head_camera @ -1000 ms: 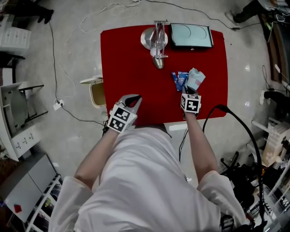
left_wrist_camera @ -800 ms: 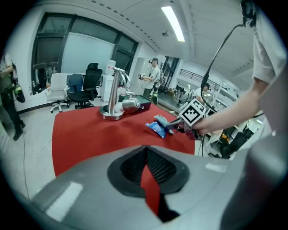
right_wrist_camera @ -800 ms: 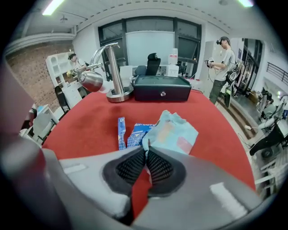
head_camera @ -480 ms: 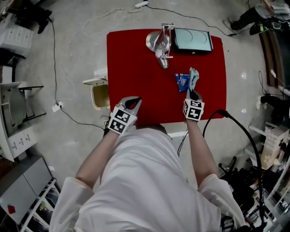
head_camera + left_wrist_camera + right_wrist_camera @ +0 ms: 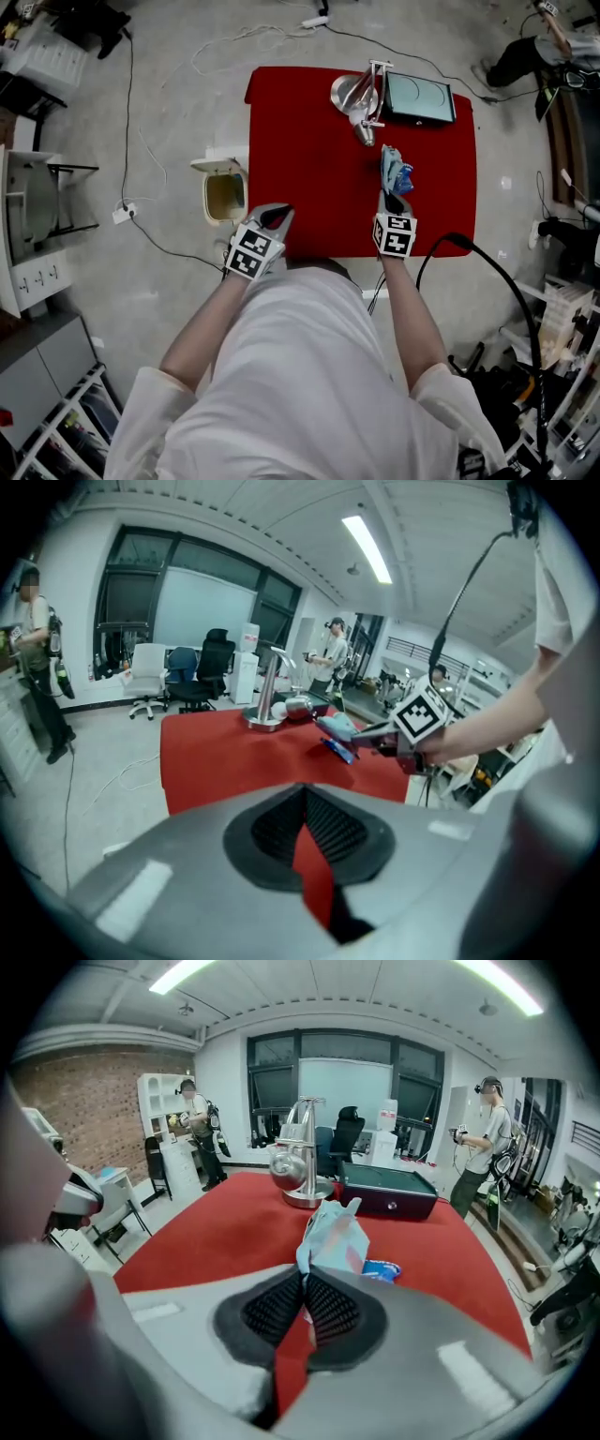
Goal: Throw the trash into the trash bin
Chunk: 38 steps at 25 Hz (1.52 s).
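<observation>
A crumpled pale-blue wrapper [image 5: 333, 1230] sticks up from between my right gripper's [image 5: 303, 1283] jaws, which are shut on its lower edge. In the head view that wrapper [image 5: 391, 165] hangs over the red table [image 5: 300, 141], ahead of the right gripper [image 5: 391, 200]. A small blue packet [image 5: 384, 1269] shows just behind it, close to the cloth. The trash bin [image 5: 225, 194], beige with its white lid up, stands on the floor left of the table. My left gripper [image 5: 277, 216] is shut and empty at the table's near edge, right of the bin.
A metal stand with a shiny bowl [image 5: 361, 97] and a black flat box [image 5: 418, 97] sit at the table's far edge. Cables [image 5: 141, 159] run over the floor round the bin. Other people and office chairs [image 5: 192, 672] are in the room beyond.
The right gripper's jaws closed on the pale wrapper and lifted it off the cloth. Both grippers shifted a little, and the bin now shows closer to the left gripper.
</observation>
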### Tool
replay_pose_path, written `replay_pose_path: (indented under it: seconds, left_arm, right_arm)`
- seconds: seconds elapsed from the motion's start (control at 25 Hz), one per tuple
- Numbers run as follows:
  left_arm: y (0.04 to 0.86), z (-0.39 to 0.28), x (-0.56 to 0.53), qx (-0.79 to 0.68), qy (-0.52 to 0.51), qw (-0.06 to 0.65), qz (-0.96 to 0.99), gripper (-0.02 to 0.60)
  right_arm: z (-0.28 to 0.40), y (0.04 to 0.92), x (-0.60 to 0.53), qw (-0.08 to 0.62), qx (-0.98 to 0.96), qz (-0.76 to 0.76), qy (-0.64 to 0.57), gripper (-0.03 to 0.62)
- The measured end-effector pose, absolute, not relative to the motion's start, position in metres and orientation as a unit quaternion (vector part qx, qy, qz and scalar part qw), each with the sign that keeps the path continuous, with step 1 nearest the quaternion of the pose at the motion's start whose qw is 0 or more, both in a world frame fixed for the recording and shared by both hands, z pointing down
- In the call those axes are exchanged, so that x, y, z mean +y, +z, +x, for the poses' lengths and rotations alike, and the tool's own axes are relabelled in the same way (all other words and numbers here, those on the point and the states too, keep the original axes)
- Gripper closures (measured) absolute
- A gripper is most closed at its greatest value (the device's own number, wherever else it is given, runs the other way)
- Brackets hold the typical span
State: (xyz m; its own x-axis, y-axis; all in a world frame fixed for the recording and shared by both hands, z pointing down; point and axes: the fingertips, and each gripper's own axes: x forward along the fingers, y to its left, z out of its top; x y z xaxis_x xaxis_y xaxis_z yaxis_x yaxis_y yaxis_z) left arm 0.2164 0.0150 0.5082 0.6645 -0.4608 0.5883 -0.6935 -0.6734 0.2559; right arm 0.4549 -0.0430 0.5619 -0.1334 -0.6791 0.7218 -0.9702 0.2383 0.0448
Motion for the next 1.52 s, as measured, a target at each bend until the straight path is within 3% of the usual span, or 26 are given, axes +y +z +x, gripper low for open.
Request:
replay_pose_path:
  seconds: [0.68,1.52]
  left_arm:
    - [0.508,0.081,0.03,-0.405,0.22,0.26,0.849,0.577]
    - [0.527,-0.101,0.1,-0.509,0.197,0.305,0.781,0.577]
  right_arm:
    - [0.289,0.558,-0.048,0.341,-0.775,0.489,0.21,0.588]
    - [0.027,0.58,0.028,0.364,-0.857,0.307,0.195,0.588]
